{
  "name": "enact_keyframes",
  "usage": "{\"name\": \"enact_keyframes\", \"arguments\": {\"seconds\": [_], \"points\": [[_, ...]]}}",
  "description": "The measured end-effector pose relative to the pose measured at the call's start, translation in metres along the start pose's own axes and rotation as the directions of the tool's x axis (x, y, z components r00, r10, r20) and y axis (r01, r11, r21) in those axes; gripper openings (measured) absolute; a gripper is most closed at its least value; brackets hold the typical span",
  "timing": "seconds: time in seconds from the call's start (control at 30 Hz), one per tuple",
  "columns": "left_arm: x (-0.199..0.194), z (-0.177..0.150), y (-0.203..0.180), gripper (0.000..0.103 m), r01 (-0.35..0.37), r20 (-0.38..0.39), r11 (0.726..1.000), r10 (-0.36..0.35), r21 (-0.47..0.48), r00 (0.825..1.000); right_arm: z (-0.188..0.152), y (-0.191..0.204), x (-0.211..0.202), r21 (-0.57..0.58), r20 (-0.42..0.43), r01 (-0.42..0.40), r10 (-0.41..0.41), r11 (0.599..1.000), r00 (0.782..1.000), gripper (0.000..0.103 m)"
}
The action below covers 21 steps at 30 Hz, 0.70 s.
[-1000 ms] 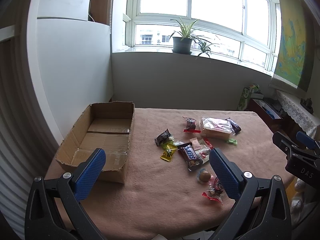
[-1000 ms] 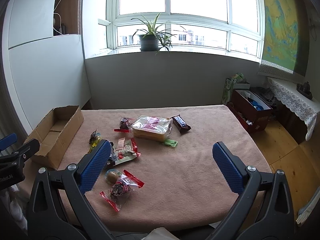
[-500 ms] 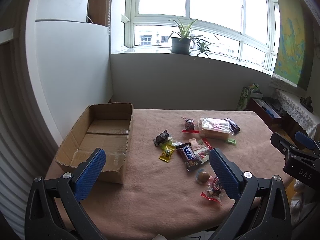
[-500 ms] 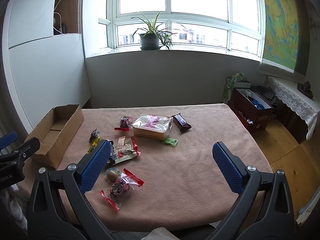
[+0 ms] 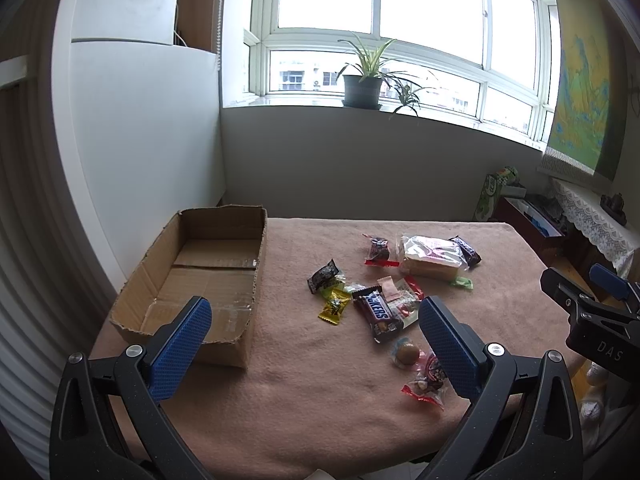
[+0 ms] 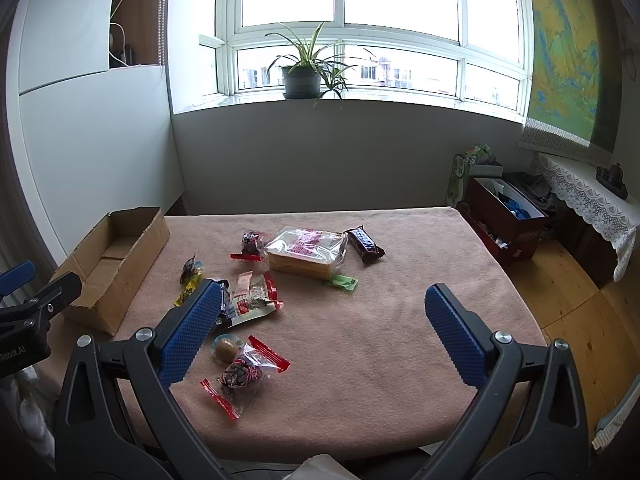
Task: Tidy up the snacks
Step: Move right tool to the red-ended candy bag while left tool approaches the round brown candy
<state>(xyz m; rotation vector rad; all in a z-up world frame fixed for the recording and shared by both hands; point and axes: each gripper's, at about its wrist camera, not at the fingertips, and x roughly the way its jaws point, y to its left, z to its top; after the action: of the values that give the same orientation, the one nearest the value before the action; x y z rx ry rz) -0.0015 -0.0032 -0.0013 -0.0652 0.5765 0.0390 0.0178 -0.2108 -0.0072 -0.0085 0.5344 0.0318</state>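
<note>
**Snacks loose on the surface, box empty, both tools unloaded**

Snacks: scattered over the middle of the pink-covered surface [image 6: 380, 320], none in the box.
- Bagged sliced bread [image 6: 306, 251], clear wrapper, toward the far side; largest item.
- Dark chocolate bar [image 6: 365, 243], just right of the bread, touching or nearly touching its bag.
- Small green packet [image 6: 342, 282], at the bread's near right corner.
- Red-edged clear packet with a dark sweet [image 6: 251, 245], just left of the bread.
- Snickers bar [image 5: 379, 313], in the central cluster, overlapping a red-and-white pouch [image 6: 256, 300].
- Yellow packet [image 5: 334, 307] and black wrapper [image 5: 323, 275], left edge of the cluster, nearest the box.
- Round brown sweet in clear wrap [image 6: 225, 348], near edge.
- Clear packet with red ends [image 6: 242, 376], just beside the round sweet, nearest the front edge.

Cardboard box [image 5: 200, 272]: open-topped, flaps torn, on the left end of the surface, well apart from the bread, near the black wrapper. Interior shows bare cardboard only.

Left hand-held gripper [image 5: 312, 344]: blue-padded fingers spread wide, holding nothing, raised above the near edge between box and cluster.

Right hand-held gripper [image 6: 324, 332]: fingers likewise spread wide and unloaded, above the near edge; left finger overlaps the cluster in view.

Surroundings: window with a potted plant [image 6: 302, 74] on the sill; a hanging painting [image 6: 564, 52] at right; a lace-covered sideboard [image 6: 592, 200] and wooden floor beyond.
</note>
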Motion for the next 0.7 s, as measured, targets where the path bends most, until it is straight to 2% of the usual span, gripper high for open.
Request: {"name": "enact_keyframes", "arguments": {"seconds": [0.7], "points": [[0.0006,-0.0004,0.0003,0.103,0.0,0.0,1.0,0.0,0.001,1.0,-0.0043,0.0022,0.0033,-0.004,-0.006,-0.004,0.004,1.0,1.0,0.103]]}}
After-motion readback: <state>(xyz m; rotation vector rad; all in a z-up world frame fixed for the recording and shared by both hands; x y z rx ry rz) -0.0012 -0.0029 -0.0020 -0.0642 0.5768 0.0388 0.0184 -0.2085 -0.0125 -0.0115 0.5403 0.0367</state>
